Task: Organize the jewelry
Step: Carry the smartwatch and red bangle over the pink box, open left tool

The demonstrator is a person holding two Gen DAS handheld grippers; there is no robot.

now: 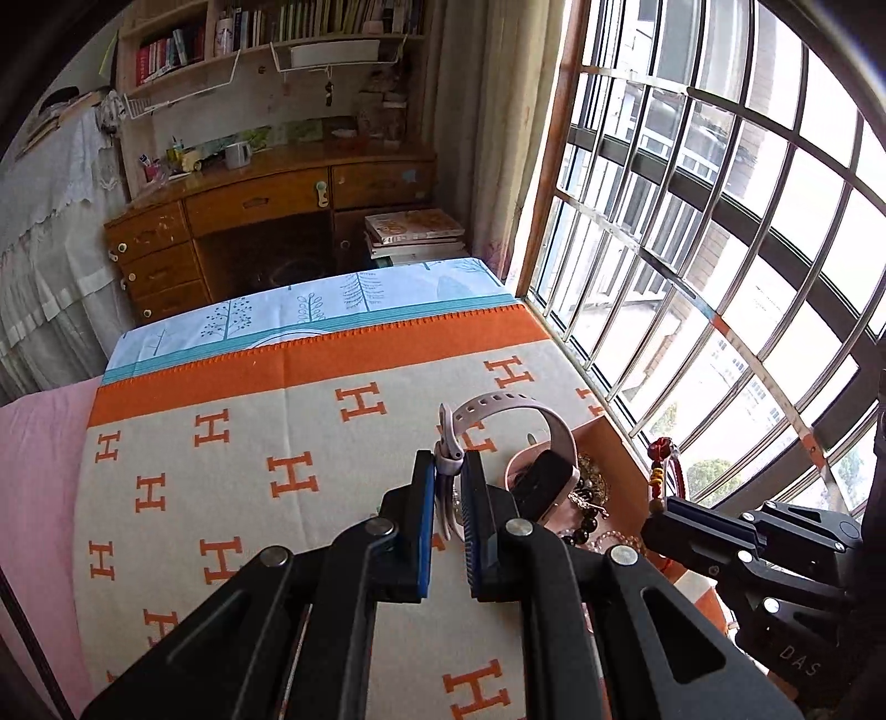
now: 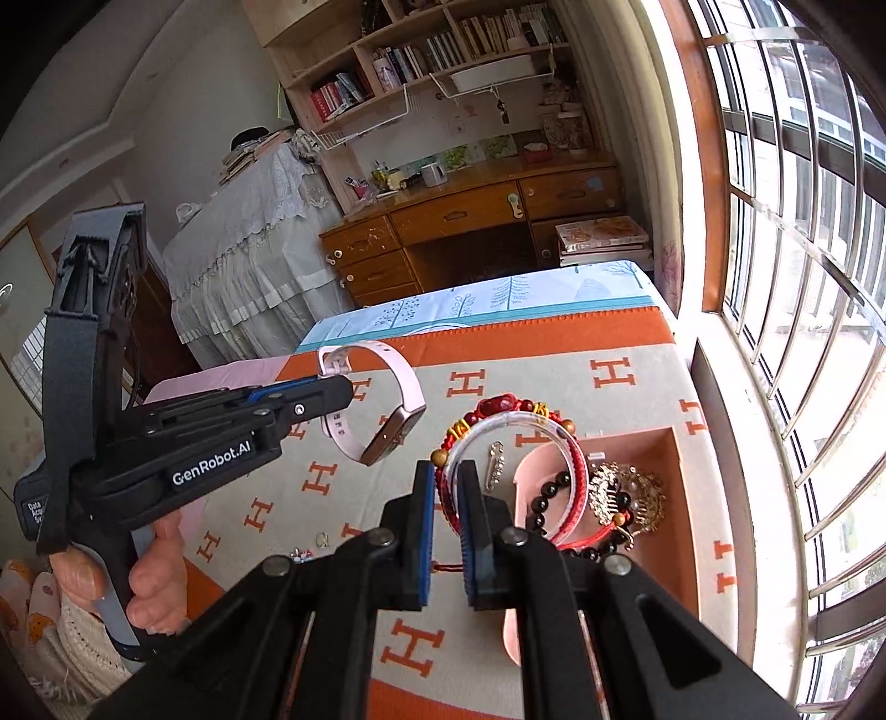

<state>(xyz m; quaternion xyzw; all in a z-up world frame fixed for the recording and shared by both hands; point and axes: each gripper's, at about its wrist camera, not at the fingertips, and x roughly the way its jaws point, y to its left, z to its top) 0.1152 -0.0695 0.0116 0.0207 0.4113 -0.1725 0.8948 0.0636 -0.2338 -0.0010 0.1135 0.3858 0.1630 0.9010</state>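
Pink watch (image 2: 382, 410) hangs above the H-patterned blanket (image 1: 249, 443), its strap pinched by the left hand-held gripper (image 1: 448, 471). The right hand-held gripper (image 2: 446, 482) clamps a clear bangle (image 2: 498, 426) and red bead bracelet (image 2: 498, 407) over the orange tray (image 2: 678, 498) holding more jewelry (image 2: 626, 493).

Daylight pours through a tall barred window (image 1: 692, 232) with a wooden frame along one side of the bed (image 1: 232, 443), which wears a beige blanket patterned with orange letters. Beyond its foot stands a wooden desk (image 1: 266, 221) with drawers, bookshelves (image 2: 443, 50) above it, and lace-covered furniture (image 2: 249, 243) against the pale wall.
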